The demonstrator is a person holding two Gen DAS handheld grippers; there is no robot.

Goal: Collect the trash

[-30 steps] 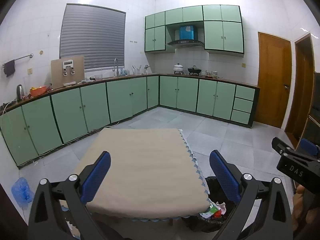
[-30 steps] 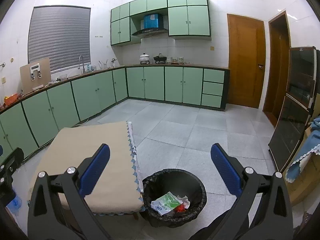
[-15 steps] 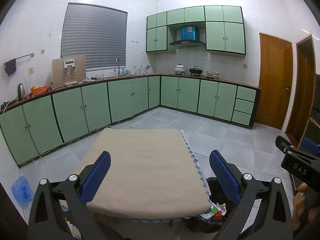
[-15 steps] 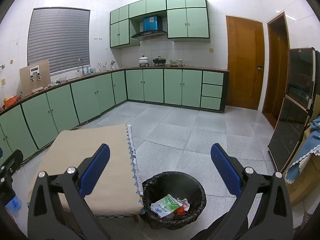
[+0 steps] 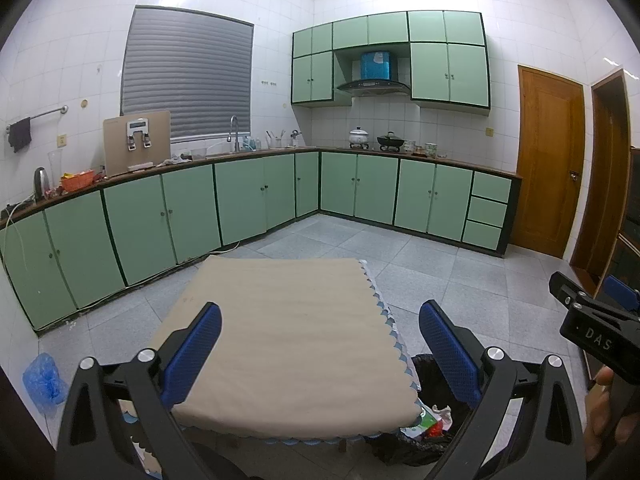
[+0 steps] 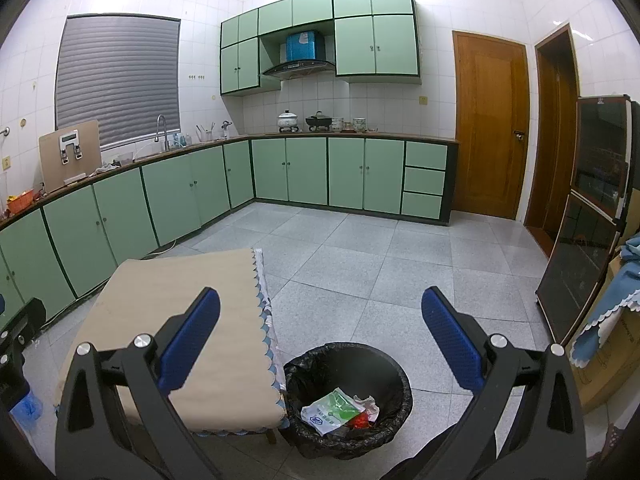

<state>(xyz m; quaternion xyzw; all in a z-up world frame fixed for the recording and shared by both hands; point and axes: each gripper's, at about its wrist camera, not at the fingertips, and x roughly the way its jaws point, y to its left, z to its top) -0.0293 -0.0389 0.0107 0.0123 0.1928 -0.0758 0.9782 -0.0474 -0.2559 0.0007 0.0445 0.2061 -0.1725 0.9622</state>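
Both grippers raised, fingers (image 6: 452, 344) spread, empty.

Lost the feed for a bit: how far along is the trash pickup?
Done: wrappers already lie in the bin, and the table top shows nothing on it. In hand: nothing; left gripper and right gripper are both open. Possibly left: a blue bag on the floor left of the table.

A low table draped in a beige cloth with blue scalloped trim (image 6: 168, 320) fills the lower left of the right wrist view (its top bare), standing on grey speckled floor tiles (image 6: 360, 256) beside a black-lined round bin (image 6: 348, 396).
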